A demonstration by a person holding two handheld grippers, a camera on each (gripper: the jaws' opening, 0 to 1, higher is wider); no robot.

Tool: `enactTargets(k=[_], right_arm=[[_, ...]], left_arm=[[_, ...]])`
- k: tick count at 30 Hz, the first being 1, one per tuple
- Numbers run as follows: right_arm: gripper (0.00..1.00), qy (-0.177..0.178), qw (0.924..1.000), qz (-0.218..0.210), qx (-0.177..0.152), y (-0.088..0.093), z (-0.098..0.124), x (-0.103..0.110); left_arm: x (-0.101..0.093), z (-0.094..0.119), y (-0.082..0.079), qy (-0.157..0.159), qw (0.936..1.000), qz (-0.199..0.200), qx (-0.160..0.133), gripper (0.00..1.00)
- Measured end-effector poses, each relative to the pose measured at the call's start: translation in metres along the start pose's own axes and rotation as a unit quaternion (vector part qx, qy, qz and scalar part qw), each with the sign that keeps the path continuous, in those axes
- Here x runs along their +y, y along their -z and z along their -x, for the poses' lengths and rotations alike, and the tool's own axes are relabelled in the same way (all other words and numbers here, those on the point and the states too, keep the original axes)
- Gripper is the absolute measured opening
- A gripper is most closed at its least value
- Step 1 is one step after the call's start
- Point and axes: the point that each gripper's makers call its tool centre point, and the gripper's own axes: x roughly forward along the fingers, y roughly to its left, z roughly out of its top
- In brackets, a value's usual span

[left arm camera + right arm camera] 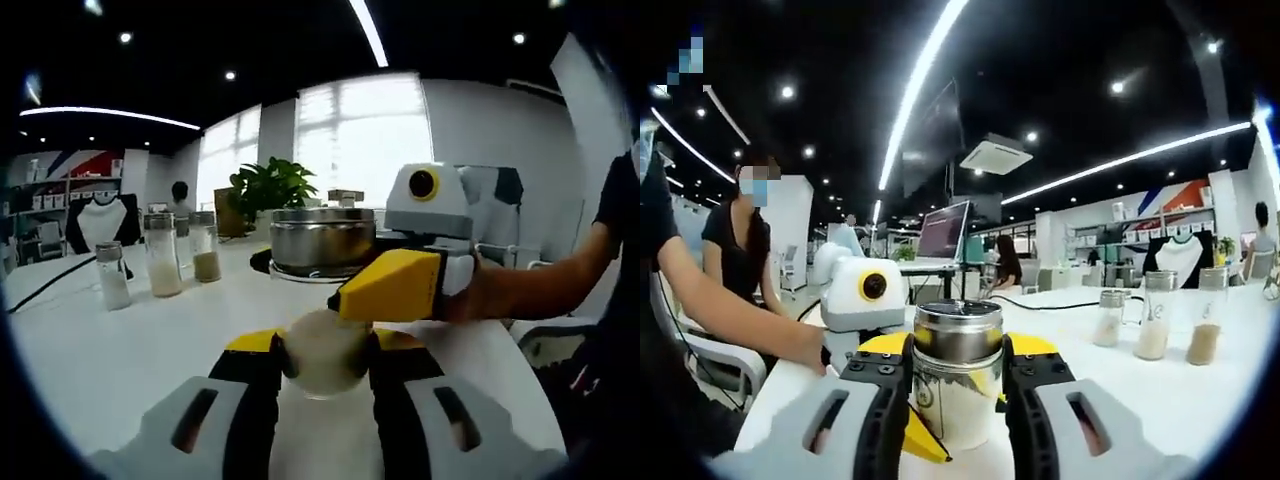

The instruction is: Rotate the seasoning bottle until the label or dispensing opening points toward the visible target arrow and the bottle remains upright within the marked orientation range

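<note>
A glass seasoning bottle [955, 395] with a shiny metal cap [958, 330] stands upright on the white table [1160, 400], filled with pale powder. My right gripper [958, 385] is shut on its sides, just below the cap. In the left gripper view the same bottle [325, 352] is a pale blur very close up, and my left gripper [325, 358] is shut on its lower body. The right gripper's yellow jaw [395, 285] comes in from the right, against the bottle's top. The left gripper's yellow jaw [918, 438] pokes out low beside the bottle.
Three more seasoning bottles [163, 255] stand in a row on the table, also seen as a row of bottles [1155, 315]. A steel pot [322, 240] sits behind, with a plant [270, 188] beyond it. A black cable [1060, 303] crosses the table. A seated person [740, 250] is at the table's edge.
</note>
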Motion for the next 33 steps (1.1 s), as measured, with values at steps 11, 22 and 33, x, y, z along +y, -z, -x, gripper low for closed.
enactTargets(k=[11, 22, 33], right_arm=[[0.32, 0.066, 0.9973, 0.032, 0.002, -0.007, -0.006, -0.009], [0.33, 0.075, 0.9968, 0.025, -0.009, -0.013, -0.018, 0.002], [0.32, 0.004, 0.9996, -0.012, 0.024, -0.015, -0.006, 0.008]], left_arm=[[0.025, 0.008, -0.006, -0.135, 0.9907, -0.012, -0.015, 0.43], [0.025, 0.01, -0.002, -0.165, 0.9861, -0.018, -0.009, 0.38], [0.019, 0.006, -0.001, -0.133, 0.9909, -0.014, -0.011, 0.37]])
